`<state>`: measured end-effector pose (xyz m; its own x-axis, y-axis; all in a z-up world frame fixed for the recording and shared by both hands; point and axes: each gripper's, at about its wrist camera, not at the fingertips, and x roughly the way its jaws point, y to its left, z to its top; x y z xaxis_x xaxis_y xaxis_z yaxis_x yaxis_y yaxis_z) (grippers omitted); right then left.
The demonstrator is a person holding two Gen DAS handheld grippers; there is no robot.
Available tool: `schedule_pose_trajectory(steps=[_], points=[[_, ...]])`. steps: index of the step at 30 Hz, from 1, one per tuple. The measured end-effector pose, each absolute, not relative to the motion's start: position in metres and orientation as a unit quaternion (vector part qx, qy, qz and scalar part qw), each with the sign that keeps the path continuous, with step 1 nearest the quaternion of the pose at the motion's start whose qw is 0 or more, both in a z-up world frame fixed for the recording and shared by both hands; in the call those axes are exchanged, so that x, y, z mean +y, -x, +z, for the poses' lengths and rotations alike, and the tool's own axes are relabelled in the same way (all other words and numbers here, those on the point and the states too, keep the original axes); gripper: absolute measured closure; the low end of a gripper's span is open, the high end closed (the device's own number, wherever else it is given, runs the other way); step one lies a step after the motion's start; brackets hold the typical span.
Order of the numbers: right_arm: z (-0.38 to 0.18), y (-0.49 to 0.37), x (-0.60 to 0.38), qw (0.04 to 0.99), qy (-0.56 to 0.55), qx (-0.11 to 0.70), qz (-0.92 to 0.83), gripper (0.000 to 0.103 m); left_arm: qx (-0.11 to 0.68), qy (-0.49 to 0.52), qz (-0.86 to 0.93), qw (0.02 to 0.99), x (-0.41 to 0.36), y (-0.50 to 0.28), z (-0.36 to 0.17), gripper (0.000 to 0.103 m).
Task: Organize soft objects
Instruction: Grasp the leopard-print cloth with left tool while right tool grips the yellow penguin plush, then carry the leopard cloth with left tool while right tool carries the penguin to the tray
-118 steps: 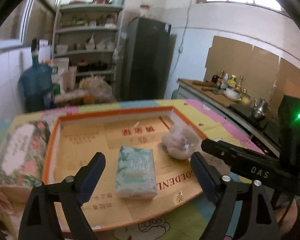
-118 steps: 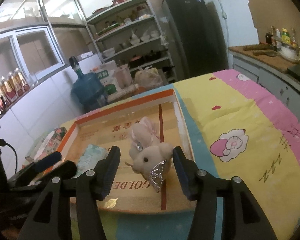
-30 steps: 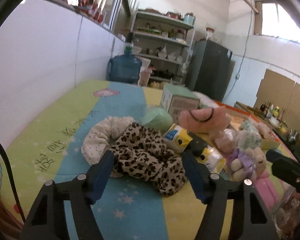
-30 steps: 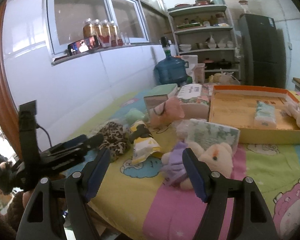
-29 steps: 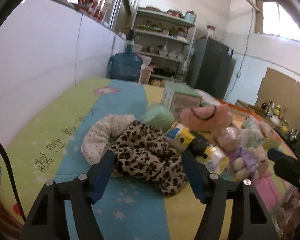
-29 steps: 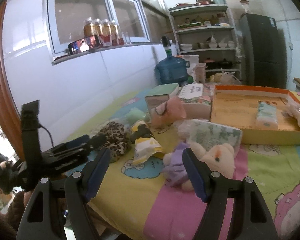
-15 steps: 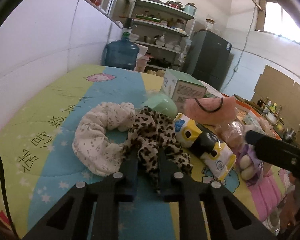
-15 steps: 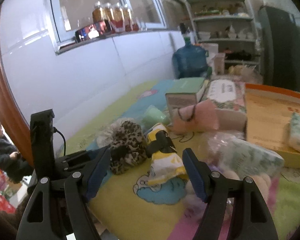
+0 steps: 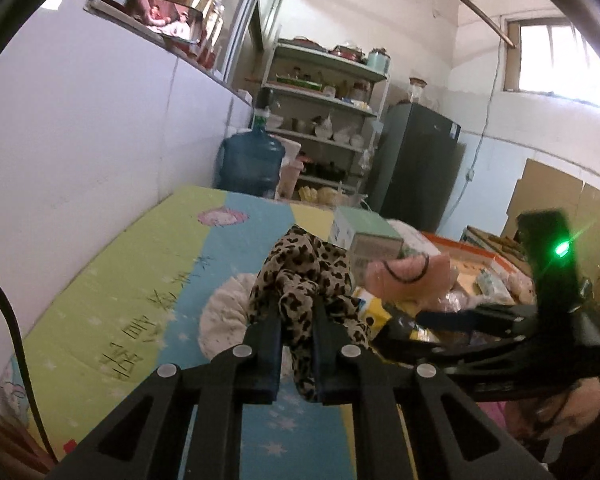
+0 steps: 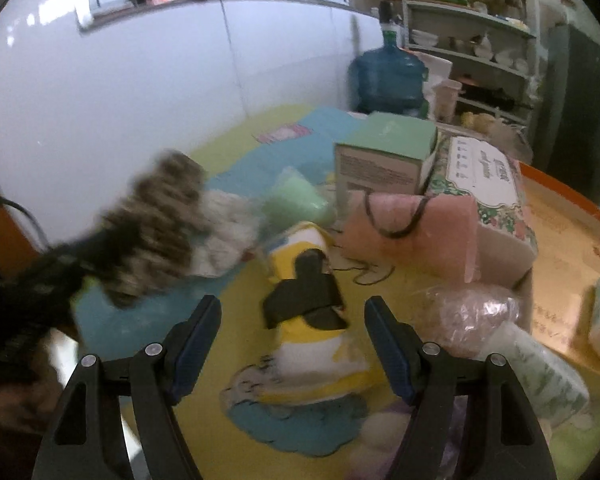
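My left gripper point(image 9: 296, 312) is shut on a leopard-print cloth point(image 9: 300, 264) and holds it up off the colourful mat; in the right wrist view that cloth point(image 10: 156, 216) is a blur at the left. A white flowered fabric ring point(image 9: 224, 316) lies under it. My right gripper point(image 10: 292, 308) hangs just above a yellow, white and black soft pouch point(image 10: 312, 344). Its jaws are closing, the pouch lies between them, and the pads do not touch it. A pink pouch point(image 10: 412, 232) lies behind.
A green box point(image 10: 384, 152) and a flowered tissue box point(image 10: 480, 176) stand behind the pink pouch. An orange-rimmed cardboard tray point(image 10: 560, 188) lies at the right. A wrapped tissue pack point(image 10: 540, 368) and a green soft lump point(image 10: 296, 200) are close by. White wall on the left.
The left gripper has shut on the leopard cloth and raised it off the mat. The right gripper has swung left and down over the yellow pouch, and its jaws have narrowed.
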<state>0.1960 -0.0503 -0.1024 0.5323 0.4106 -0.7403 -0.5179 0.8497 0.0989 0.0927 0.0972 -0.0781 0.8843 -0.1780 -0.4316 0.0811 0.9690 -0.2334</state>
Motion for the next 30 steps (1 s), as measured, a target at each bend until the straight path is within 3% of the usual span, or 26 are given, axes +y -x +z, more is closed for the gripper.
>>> schedule_pose_trajectory(steps=[1, 3, 30], points=[[-0.105, -0.198, -0.048, 0.871, 0.071, 0.408, 0.263, 0.048, 0.229, 0.106, -0.066, 0.965, 0.098, -0.093, -0.077, 0.090], [-0.110, -0.201, -0.046, 0.869, 0.081, 0.416, 0.257, 0.056, 0.227, 0.109, -0.064, 0.966, 0.101, -0.092, -0.077, 0.090], [-0.082, -0.172, -0.050, 0.881, 0.039, 0.379, 0.279, 0.062, 0.216, 0.125, -0.061, 0.966, 0.103, -0.075, -0.069, 0.090]])
